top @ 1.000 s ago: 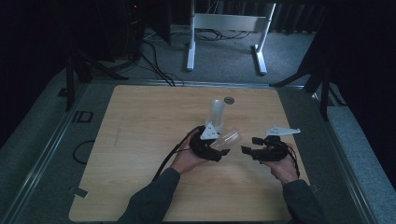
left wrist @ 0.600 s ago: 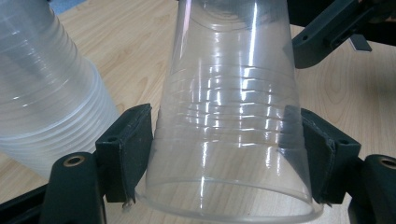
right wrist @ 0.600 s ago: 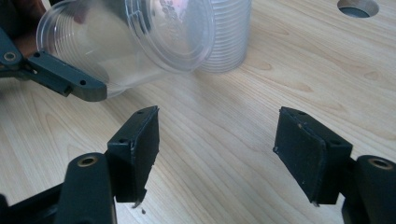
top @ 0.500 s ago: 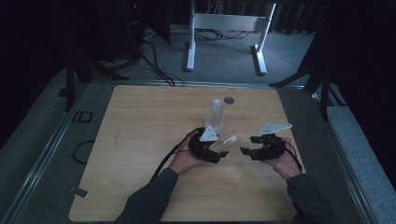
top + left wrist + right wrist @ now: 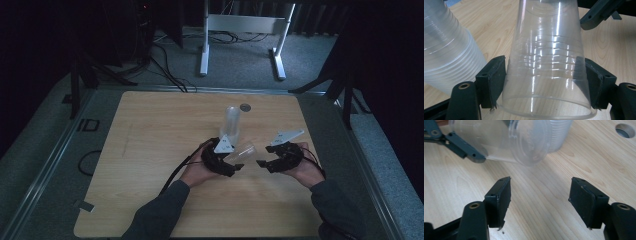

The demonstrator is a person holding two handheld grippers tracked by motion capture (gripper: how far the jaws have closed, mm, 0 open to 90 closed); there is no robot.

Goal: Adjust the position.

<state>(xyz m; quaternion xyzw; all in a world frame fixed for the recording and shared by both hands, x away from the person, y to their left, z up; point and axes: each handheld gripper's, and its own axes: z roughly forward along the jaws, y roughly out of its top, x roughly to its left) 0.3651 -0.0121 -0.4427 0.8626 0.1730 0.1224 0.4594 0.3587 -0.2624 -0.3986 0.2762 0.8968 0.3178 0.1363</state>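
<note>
My left gripper [image 5: 235,162] is shut on a single clear plastic cup [image 5: 547,62], both pads pressing its ribbed wall near the rim; the cup [image 5: 245,150] lies tilted, its base pointing toward the right gripper. Behind it a tall stack of clear cups [image 5: 231,125] stands upright on the wooden table, and it appears at the left of the left gripper view as a stack [image 5: 446,55]. My right gripper [image 5: 266,164] is open just right of the held cup, nothing between its pads. In the right gripper view the cup's base [image 5: 524,142] hangs ahead of the open gripper [image 5: 540,200].
The wooden table [image 5: 160,130] has a round cable hole [image 5: 245,107] at its far edge behind the stack. A white metal stand [image 5: 240,30] and cables lie on the floor beyond. A cable trails from the left gripper across the table.
Both hands have shifted slightly; the held cup stays tilted in the left gripper and the right gripper stays open close beside it.
</note>
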